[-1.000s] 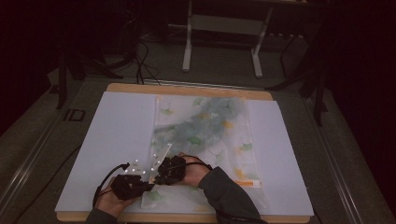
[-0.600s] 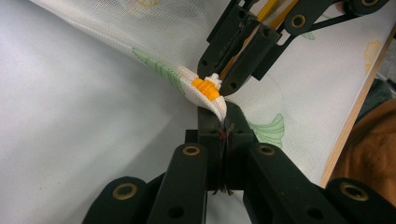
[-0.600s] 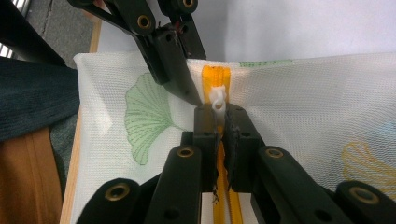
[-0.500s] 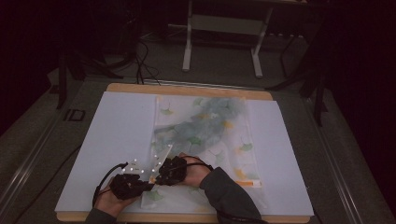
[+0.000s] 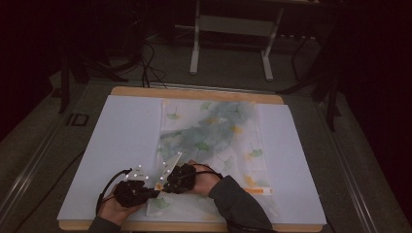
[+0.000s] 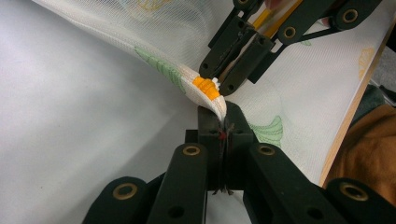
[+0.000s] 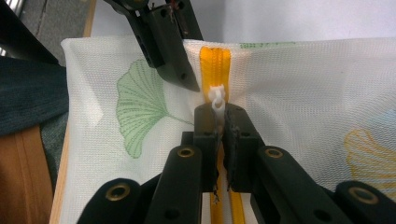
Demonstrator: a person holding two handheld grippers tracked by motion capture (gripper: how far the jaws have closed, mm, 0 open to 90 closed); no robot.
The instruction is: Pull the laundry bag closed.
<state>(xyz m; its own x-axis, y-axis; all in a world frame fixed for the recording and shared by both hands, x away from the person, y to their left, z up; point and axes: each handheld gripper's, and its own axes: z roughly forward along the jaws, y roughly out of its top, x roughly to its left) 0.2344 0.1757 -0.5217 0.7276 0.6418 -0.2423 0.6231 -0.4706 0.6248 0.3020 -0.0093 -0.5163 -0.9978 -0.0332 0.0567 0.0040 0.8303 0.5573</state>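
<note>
Looked like some kind of lab or recording studio setup, not a home. The room was dark, with a wooden-edged table (image 5: 194,93) covered in white sheeting, cables (image 5: 145,63) trailing across grey carpet, and a metal stand frame (image 5: 232,43) parked right behind it.
</note>
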